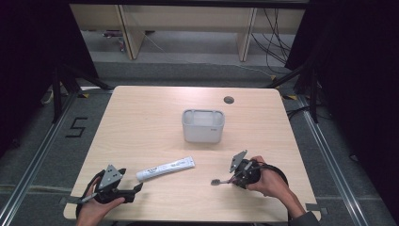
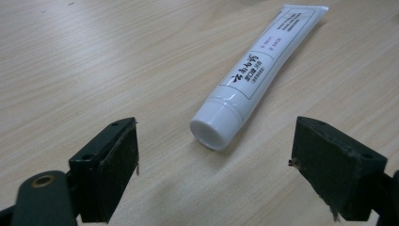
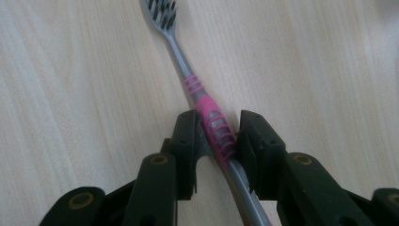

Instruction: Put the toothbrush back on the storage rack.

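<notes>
Nearest the person, at the front edge of the desk (image 1: 141,117), the left gripper (image 1: 123,189) sits low with its fingers (image 2: 106,176) spread wide and nothing between them. It points straight at the cap end of the white toothpaste tube (image 2: 254,75), which lies flat just ahead, nearer the person than the grey container (image 1: 203,125) and off to its left. That wide gape looks meant to straddle the tube's body, so I'd read this as a line-up for a pick.

Over on the other side, in front of the container and slightly right of it, the right gripper (image 1: 230,179) has its fingers (image 3: 188,136) closed snug on the pink-and-grey toothbrush (image 3: 207,113), pinching the ribbed grip section of the handle. The bristle head pokes out forward, toward the tube's side. Whether the brush is off the wood or resting on it, I cannot tell. Gripping at the thick handle probably keeps it from swivelling.

Farthest back, mid-desk, the container stands upright and open-topped, likely where both items belong.
</notes>
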